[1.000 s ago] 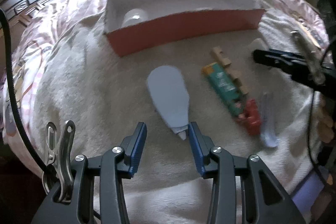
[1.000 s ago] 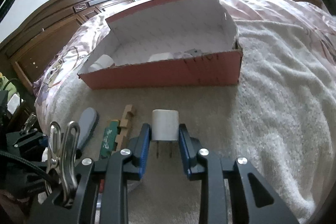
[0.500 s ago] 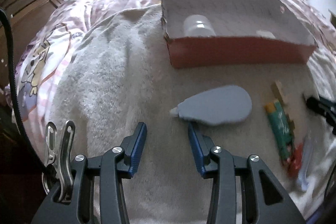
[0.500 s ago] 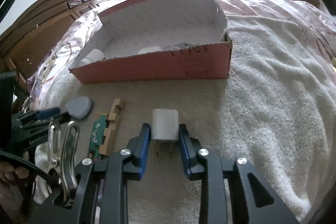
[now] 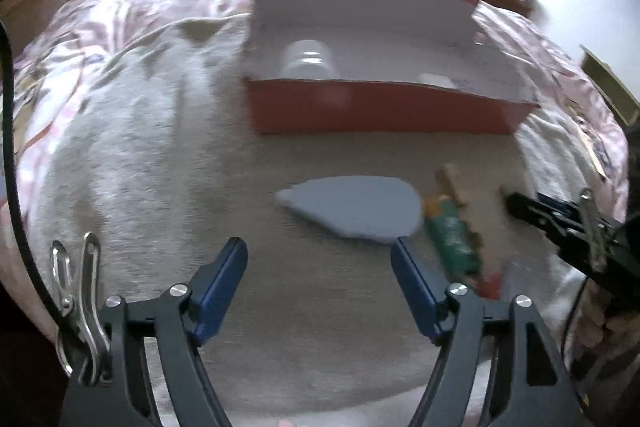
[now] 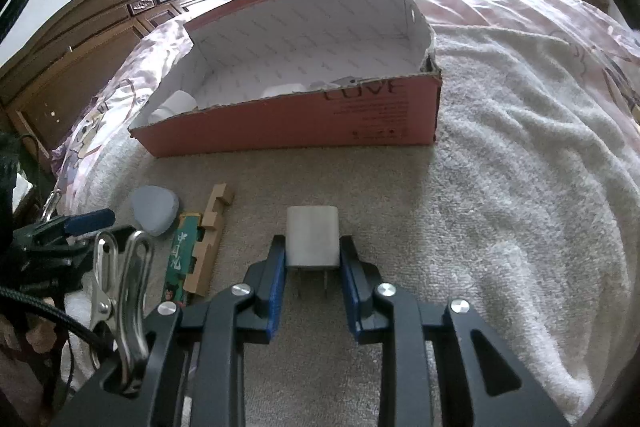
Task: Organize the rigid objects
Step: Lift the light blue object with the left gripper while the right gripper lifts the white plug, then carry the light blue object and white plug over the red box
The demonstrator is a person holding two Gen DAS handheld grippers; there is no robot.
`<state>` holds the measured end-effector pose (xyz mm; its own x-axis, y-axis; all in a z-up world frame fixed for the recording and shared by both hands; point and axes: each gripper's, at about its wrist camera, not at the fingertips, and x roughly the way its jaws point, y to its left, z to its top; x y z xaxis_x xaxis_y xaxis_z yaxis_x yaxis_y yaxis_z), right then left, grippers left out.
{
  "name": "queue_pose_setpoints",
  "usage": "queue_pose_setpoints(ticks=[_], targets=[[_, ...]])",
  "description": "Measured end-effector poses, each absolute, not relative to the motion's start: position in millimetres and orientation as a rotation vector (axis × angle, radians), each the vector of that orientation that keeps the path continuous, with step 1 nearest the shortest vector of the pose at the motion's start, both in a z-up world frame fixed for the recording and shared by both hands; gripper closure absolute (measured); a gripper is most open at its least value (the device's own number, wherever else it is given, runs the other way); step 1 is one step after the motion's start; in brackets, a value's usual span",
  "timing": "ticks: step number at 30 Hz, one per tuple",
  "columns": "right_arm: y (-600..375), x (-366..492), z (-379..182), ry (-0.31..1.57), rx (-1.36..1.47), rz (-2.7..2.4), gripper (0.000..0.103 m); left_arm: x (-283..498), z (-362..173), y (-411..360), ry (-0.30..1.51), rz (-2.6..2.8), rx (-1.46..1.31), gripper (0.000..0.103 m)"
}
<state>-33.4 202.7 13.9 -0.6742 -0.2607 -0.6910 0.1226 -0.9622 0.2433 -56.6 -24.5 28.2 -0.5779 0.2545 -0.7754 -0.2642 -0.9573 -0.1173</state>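
A grey-blue teardrop-shaped object lies on the towel, its blunt end just beyond the right finger of my left gripper. That gripper's jaws are opening, with nothing between them. My right gripper is shut on a white plug adapter, prongs pointing back at the camera. The red cardboard box stands behind, holding a white cylinder and other white pieces. In the right wrist view the same box and the grey-blue object show too.
A green packet and a notched wooden piece lie side by side left of the adapter. The beige towel covers a pink bedspread. A dark wooden headboard rises at the far left.
My left gripper's jaws have spread wide and let go of the grey-blue object's tip; it now lies crosswise on the towel. The right gripper keeps still with the adapter.
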Motion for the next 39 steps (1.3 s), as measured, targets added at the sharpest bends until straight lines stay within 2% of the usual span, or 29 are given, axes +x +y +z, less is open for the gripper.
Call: queue_pose_setpoints(ticks=[7, 19, 31, 36, 39], targets=[[203, -33, 13, -0.269, 1.141, -2.683, 0.077, -60, 24, 1, 0.135, 2.527, -1.214, 0.027], [204, -33, 13, -0.259, 1.128, -2.686, 0.077, -81, 16, 15, 0.201, 2.567, -1.199, 0.026], [203, -34, 12, -0.268, 1.116, -2.685, 0.076, -69, 16, 14, 0.183, 2.615, -1.162, 0.029], [201, -35, 13, -0.287, 1.105, -2.655, 0.058, -60, 20, 12, 0.165, 2.624, -1.157, 0.029], [193, -35, 13, -0.223, 1.111, -2.676, 0.058, -57, 23, 10, 0.148, 2.633, -1.151, 0.029]])
